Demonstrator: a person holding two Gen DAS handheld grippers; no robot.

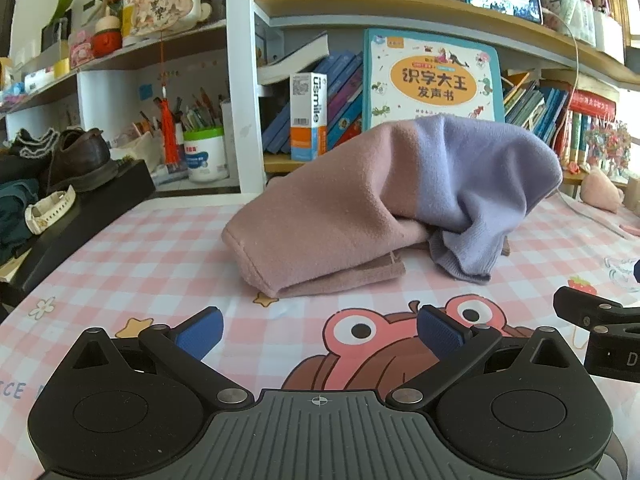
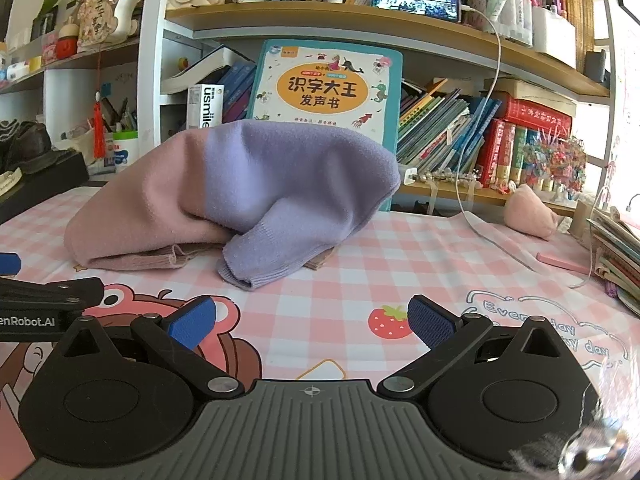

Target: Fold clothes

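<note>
We read 识字大王 发声书 on the orange oval of the teal children's book (image 2: pixel 326 92) propped on the shelf, "usmile" down the white box (image 1: pixel 308 116) beside it, "enRobot.AI", cut off at the frame edge, on the left gripper (image 2: pixel 28 322), and "Every day" on the checked tablecloth (image 2: pixel 532 320)

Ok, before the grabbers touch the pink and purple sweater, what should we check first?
1. Left gripper open and holding nothing: ok.
2. Right gripper open and holding nothing: ok.
3. Sweater flat on the checked tablecloth: not ok, it sits in a bunched heap.
4. Purple cuff in plain sight to grab: ok.
5. White cable clear of the sweater: ok, off to the right.
6. Anything hidden under the heap: cannot tell.
</note>
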